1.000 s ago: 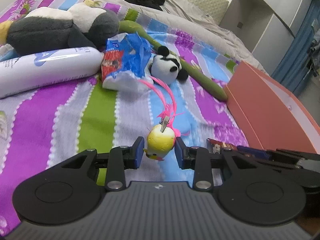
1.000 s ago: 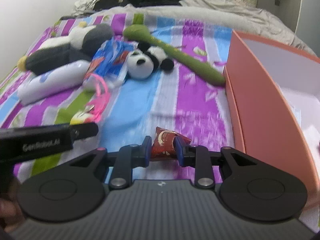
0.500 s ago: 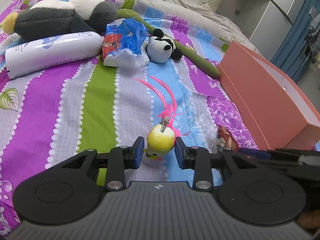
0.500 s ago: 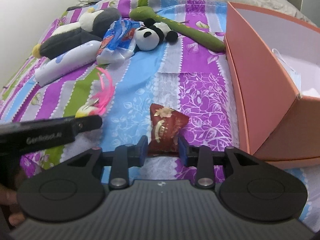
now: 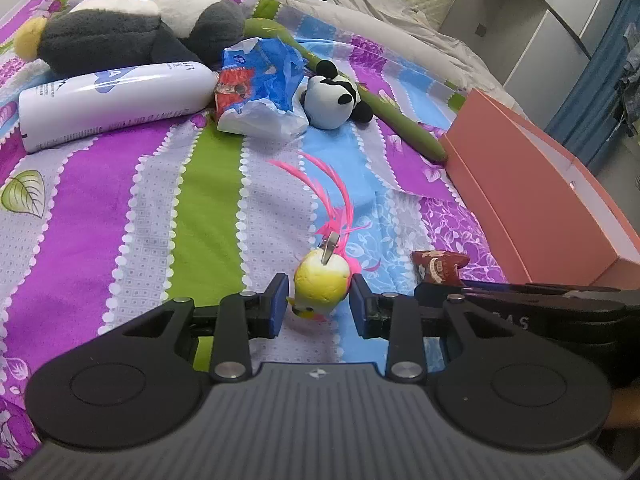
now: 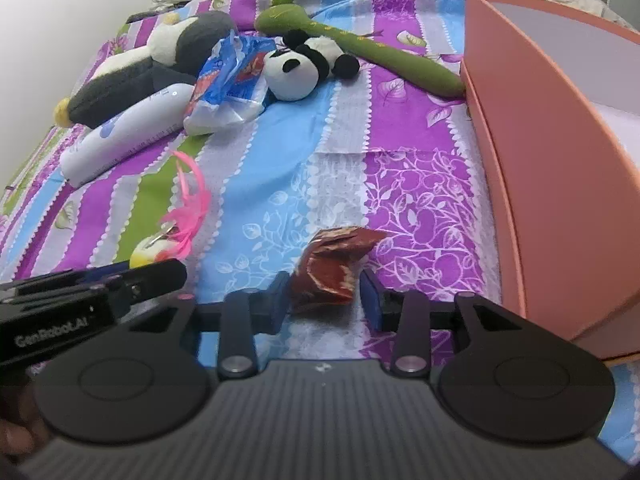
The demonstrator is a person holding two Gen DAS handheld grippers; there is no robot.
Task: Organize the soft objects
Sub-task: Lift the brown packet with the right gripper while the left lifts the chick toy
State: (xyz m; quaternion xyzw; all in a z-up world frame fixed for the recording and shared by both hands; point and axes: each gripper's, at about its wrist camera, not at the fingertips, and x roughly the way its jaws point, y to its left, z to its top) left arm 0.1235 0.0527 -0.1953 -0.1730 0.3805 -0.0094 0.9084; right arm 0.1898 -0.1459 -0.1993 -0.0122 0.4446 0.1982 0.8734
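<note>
Risk first. My left tongs [image 5: 319, 305] bracket the yellow bird toy [image 5: 320, 284], but I see a sliver of gap at each blue pad; I judge it cradled rather than pinched, and I cannot tell for certain. If I lift like this, the round soft body may roll out forward, pulled by its pink feathers [image 5: 338, 200].

My right tongs [image 6: 325, 300] sit wider around the red snack packet [image 6: 332, 266]. The left pad touches the packet, while the right pad stands clear of it. Closing on crinkled foil may squirt it sideways or grab only a corner.

The two tools are close together; the right one crosses just beside the left tongs, so a collision is possible if both swing at once.

Relative to the orange box [image 6: 552, 152]: the packet lies near its left wall on the bedspread [image 6: 280, 168], the bird farther left, beyond the packet. The small panda [image 6: 300, 66] and other plush lie well apart, toward the head of the bed.
</note>
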